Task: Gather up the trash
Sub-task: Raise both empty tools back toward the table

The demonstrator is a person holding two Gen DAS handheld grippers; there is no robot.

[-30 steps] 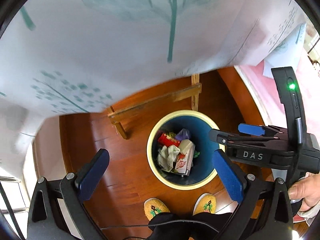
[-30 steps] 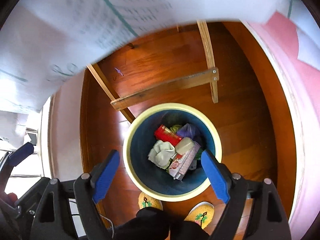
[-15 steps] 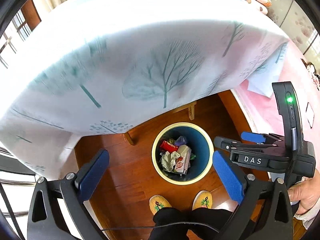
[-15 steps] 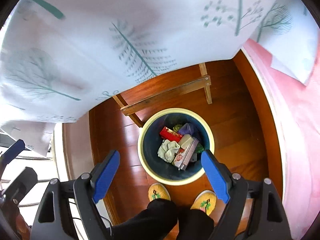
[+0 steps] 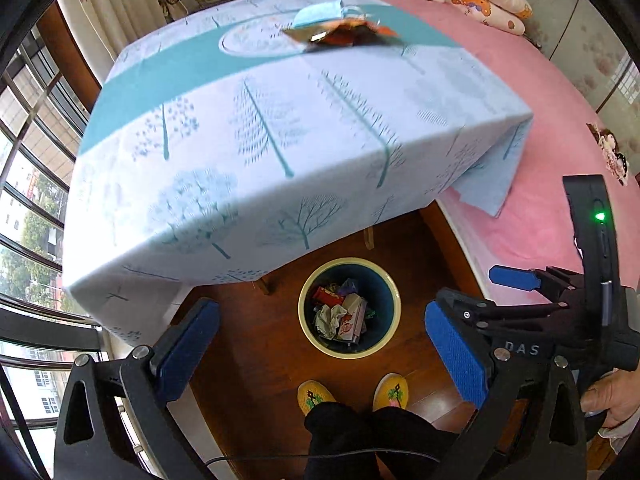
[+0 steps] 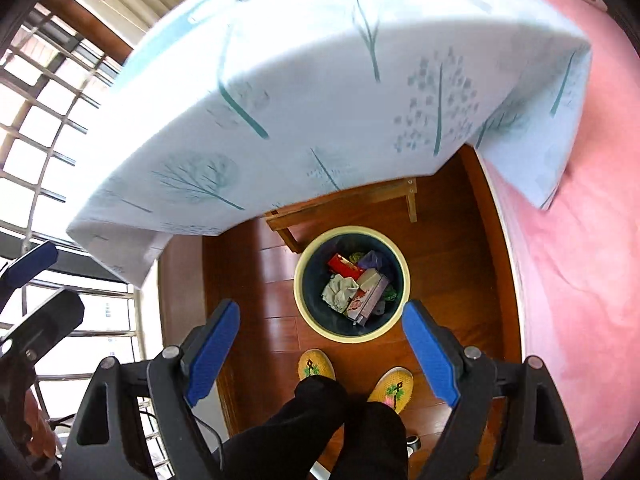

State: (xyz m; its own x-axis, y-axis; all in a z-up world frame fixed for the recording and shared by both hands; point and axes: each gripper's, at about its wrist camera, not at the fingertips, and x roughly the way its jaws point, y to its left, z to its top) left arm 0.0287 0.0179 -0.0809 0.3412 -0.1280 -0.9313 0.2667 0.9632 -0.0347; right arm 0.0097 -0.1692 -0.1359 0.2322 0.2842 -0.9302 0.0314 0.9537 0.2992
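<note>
A blue bin with a cream rim (image 5: 307, 322) (image 6: 400, 304) stands on the wooden floor below the table's near edge, holding crumpled paper, a red wrapper and a small carton. On the tablecloth's far part lie a dark orange wrapper (image 5: 344, 36) and a light blue face mask (image 5: 316, 16). My left gripper (image 5: 320, 348) hangs open high above the bin, nothing between its blue pads. My right gripper (image 6: 320, 356) is open and empty too, also above the bin. The right gripper (image 5: 520, 300) shows in the left wrist view at the right, held by a hand.
A table under a white cloth with teal trees (image 5: 260, 140) fills the upper view. A bed with a pink sheet (image 5: 540, 100) and soft toys lies to the right. Barred windows (image 5: 24, 200) are on the left. The person's yellow slippers (image 5: 316, 398) stand beside the bin.
Both grippers have risen and pulled back from the bin. The view now clears the table's edge, so the tabletop with the wrapper and mask has come into sight.
</note>
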